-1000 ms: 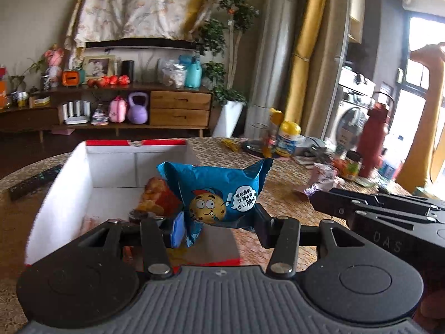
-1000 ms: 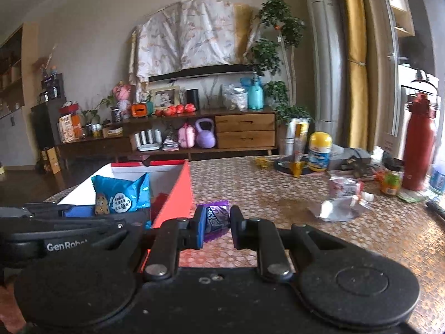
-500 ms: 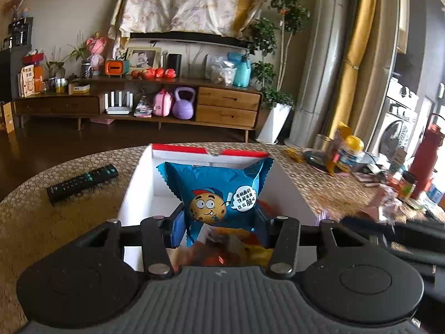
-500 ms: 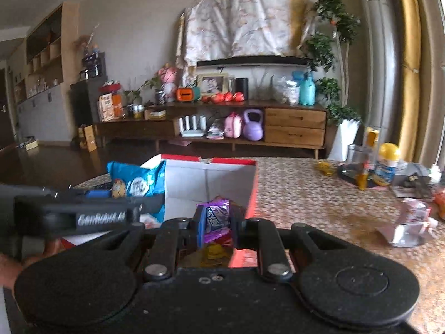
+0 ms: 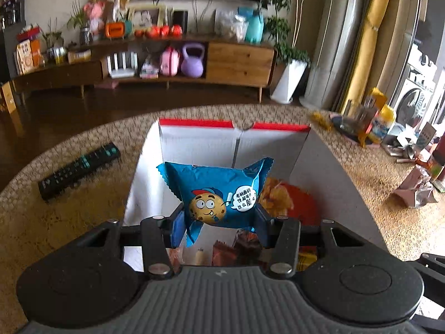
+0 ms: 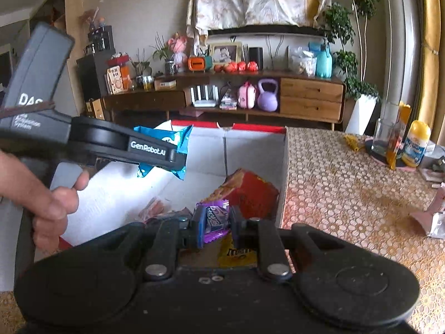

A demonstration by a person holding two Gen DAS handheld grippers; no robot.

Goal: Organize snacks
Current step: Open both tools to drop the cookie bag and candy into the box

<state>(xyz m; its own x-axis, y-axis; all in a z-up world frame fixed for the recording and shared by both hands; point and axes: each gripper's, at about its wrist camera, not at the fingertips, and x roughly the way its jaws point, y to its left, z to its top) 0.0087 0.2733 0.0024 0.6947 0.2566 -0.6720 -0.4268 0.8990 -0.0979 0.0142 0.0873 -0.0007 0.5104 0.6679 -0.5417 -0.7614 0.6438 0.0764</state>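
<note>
A patterned round table carries the open box, a remote and bottles.

Over an open white box with a red rim, the right gripper pinches a purple candy wrapper. Beside it, a hand holds the left gripper, clamped on a blue cookie packet. A red snack bag lies inside the box.
</note>
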